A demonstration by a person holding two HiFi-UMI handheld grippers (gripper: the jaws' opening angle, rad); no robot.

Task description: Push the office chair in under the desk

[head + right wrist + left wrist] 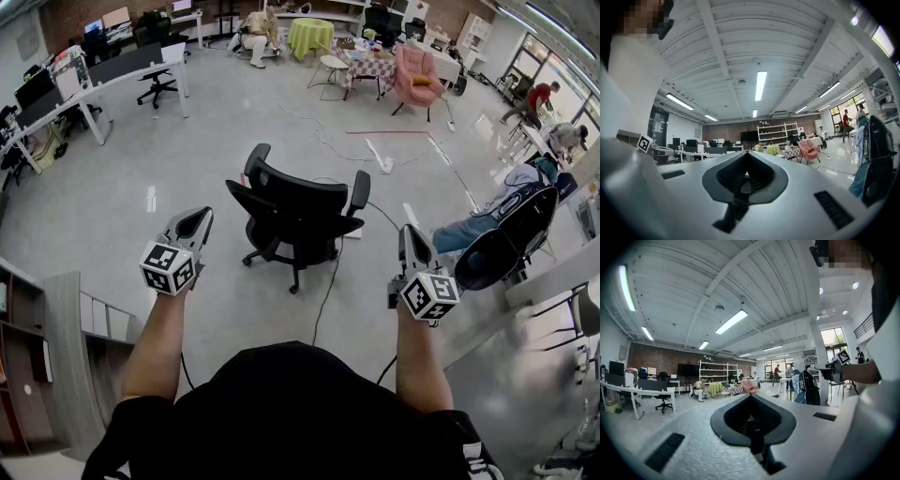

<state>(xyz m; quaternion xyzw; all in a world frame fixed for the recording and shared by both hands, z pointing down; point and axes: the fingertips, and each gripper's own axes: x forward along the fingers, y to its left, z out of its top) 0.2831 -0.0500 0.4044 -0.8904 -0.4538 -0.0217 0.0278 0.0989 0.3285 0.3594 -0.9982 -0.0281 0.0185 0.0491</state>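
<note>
The black office chair (296, 212) stands on the grey floor ahead of me, its backrest towards me, apart from any desk. My left gripper (198, 221) is held out level to the chair's left, jaws shut and empty. To the chair's right my right gripper (411, 236) is also shut with nothing in it. Neither touches the chair. In the left gripper view the shut jaws of the left gripper (751, 398) point across the room, with the right gripper (828, 369) off to the side. The right gripper view shows the closed jaws of the right gripper (746, 155). The chair is hidden in both gripper views.
A white desk (561, 274) runs along the right, with a second chair draped in a blue jacket (507, 234) beside it. A black cable (327, 284) lies on the floor near the chair's base. Long white desks (105, 82) stand far left; a shelf unit (56, 347) sits near left.
</note>
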